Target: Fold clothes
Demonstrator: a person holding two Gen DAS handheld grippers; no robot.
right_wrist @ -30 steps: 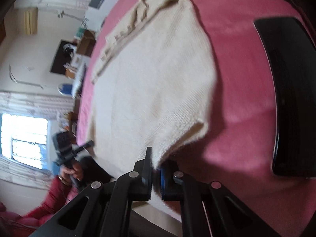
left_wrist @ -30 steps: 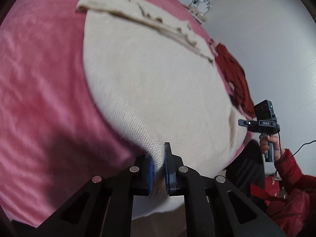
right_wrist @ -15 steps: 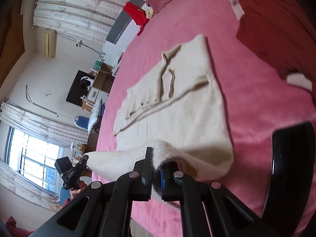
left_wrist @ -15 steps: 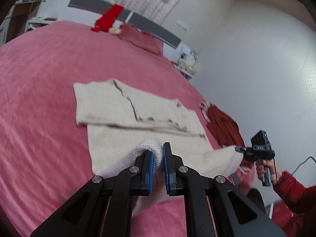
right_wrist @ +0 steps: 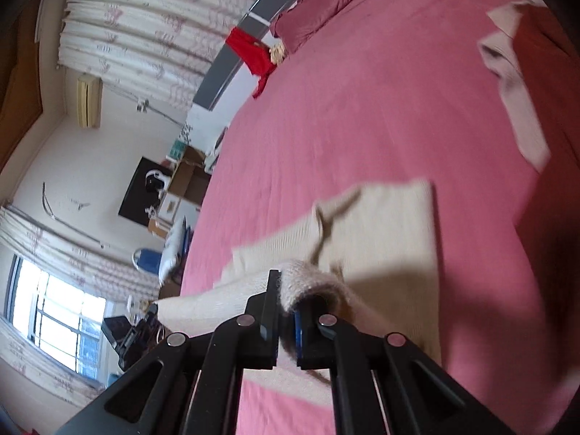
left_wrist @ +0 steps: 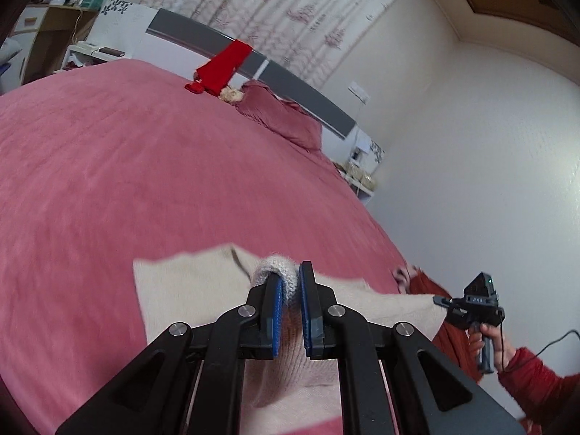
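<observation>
Jaws of both the left gripper (left_wrist: 290,290) and right gripper (right_wrist: 288,301) are clamped on corners of the cream sweater (left_wrist: 188,282), judged soft, light and floppy, best held at its hem above the bed (left_wrist: 145,163).

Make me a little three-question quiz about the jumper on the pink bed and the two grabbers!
1. True or false: the left gripper is shut on the cream sweater.
2. What colour is the bedspread?
3. The right gripper holds: A) the sweater's edge, B) the pillow, C) nothing.

Key: 1 true; 2 pink; 3 A.
</observation>
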